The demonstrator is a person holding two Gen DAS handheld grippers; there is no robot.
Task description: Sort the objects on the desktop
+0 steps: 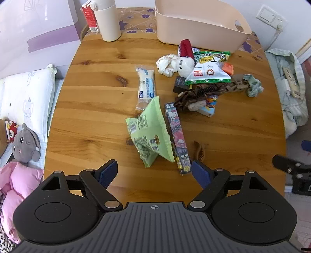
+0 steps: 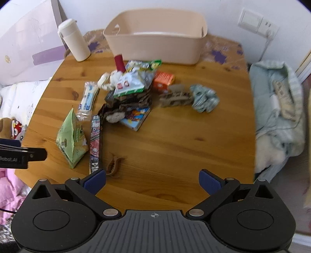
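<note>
A pile of small objects lies on the round wooden table (image 1: 93,109): a green snack bag (image 1: 151,134), a long cartoon-print box (image 1: 176,136), a white wrapped packet (image 1: 145,85), a white-and-green snack bag (image 1: 209,68), a brown hair claw (image 1: 199,150), a blue-green scrunchie (image 1: 253,85). A beige bin (image 1: 198,23) stands at the back. My left gripper (image 1: 154,173) is open and empty, just short of the green bag. My right gripper (image 2: 152,183) is open and empty over the table's near edge; the hair claw (image 2: 114,163) lies by its left finger.
A white flask (image 1: 107,19) and a red carton (image 1: 89,17) stand at the back left. A bed with pillow and plush toys (image 1: 25,144) is on the left. A pale green bundle of cloth (image 2: 279,109) lies to the right of the table.
</note>
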